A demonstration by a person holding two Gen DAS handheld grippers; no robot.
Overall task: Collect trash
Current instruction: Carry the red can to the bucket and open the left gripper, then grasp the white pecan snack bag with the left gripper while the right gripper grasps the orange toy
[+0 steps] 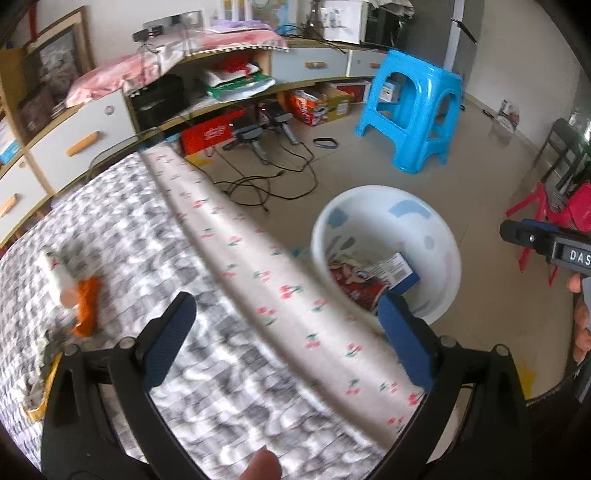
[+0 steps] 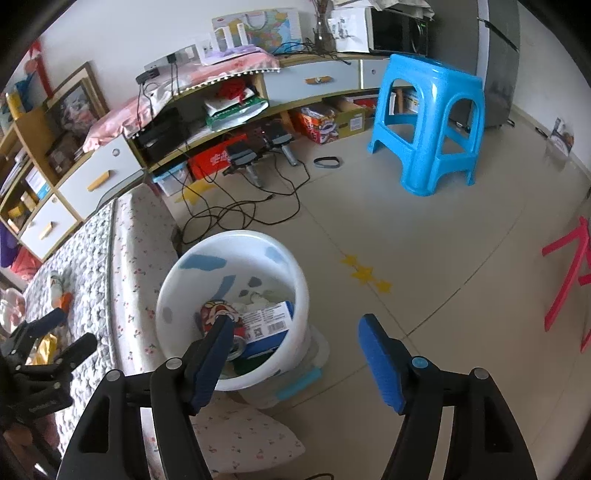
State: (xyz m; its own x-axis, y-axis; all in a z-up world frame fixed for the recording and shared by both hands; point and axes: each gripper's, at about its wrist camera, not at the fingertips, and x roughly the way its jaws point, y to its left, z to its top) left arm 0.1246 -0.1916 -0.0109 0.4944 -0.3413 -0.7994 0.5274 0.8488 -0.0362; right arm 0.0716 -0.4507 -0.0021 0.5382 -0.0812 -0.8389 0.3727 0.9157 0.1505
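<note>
Left gripper (image 1: 288, 332) jaws wide apart, holding nothing, over the grey patterned bed cover (image 1: 155, 258) near its cherry-print edge. Right gripper (image 2: 295, 354) also spread wide and empty, above the floor just right of the white bucket (image 2: 236, 258). Bucket sits on the floor beside the bed with a blue-white box (image 2: 269, 317) and red wrapper (image 2: 218, 310) inside. Orange wrapper (image 1: 86, 306) and a white tube (image 1: 55, 269) lie on the cover, far left.

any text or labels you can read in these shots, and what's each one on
"DAS": white letters on the body of the right gripper, cut off by the frame edge.
Box with barcode in the white bucket: print too small to read.
Red box under the shelf: white marking, not legible.
Wall map and cartons under the cabinet: too small and blurred.
</note>
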